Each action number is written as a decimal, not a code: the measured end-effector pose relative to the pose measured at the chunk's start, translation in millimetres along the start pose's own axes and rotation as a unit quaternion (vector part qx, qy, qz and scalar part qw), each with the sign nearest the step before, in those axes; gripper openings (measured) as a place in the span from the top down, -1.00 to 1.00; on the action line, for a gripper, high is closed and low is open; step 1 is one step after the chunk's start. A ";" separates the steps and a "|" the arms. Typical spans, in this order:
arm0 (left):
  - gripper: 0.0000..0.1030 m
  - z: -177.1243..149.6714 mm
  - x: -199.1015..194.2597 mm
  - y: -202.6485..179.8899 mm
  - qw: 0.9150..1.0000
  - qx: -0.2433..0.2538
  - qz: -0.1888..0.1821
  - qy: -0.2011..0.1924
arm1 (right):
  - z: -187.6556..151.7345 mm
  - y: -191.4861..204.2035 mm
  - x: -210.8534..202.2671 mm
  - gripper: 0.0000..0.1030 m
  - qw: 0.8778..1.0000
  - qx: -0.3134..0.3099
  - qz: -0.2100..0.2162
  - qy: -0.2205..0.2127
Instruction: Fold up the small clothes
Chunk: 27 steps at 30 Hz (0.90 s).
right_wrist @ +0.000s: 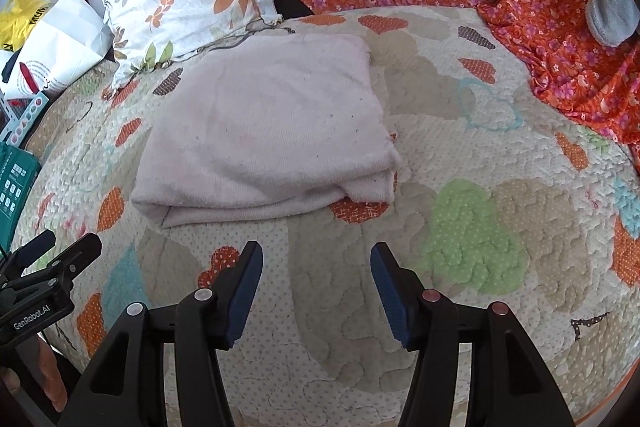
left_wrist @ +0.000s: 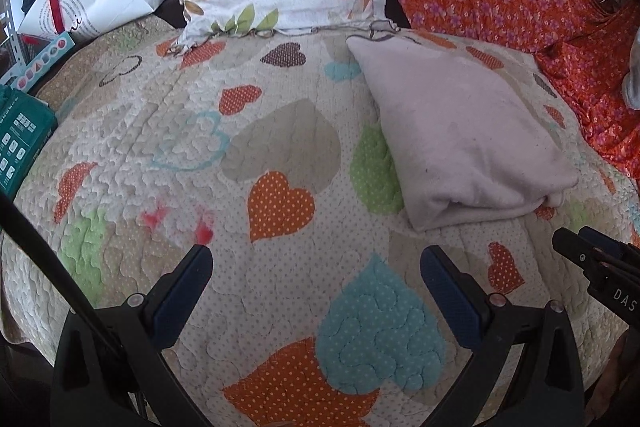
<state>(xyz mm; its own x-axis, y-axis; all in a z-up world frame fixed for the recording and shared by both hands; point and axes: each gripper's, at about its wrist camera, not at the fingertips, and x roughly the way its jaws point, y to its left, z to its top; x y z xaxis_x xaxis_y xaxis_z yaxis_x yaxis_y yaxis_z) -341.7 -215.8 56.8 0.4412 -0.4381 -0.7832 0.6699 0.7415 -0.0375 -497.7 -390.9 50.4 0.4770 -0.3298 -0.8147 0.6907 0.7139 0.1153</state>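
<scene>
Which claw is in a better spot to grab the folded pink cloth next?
Probably the right claw. In its view the folded pink cloth lies almost straight ahead, just past its open tips. From the left claw, also open, the cloth sits off to the right.

A pale pink garment [right_wrist: 264, 131] lies folded into a neat rectangle, flat on the heart-patterned quilt [right_wrist: 480, 227]
</scene>
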 end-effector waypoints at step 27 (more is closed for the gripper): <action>-1.00 -9.1 27.9 2.5 0.998 -0.009 -0.008 0.064 | -2.6 2.9 9.5 -0.22 1.000 -0.005 -0.001 0.015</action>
<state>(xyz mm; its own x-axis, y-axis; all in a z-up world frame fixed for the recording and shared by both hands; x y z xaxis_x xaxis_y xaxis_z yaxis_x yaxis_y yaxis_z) -333.2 -221.6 29.2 0.3500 -0.3812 -0.8557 0.6641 0.7452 -0.0604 -492.6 -390.4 41.6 0.4583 -0.3122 -0.8321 0.6858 0.7197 0.1077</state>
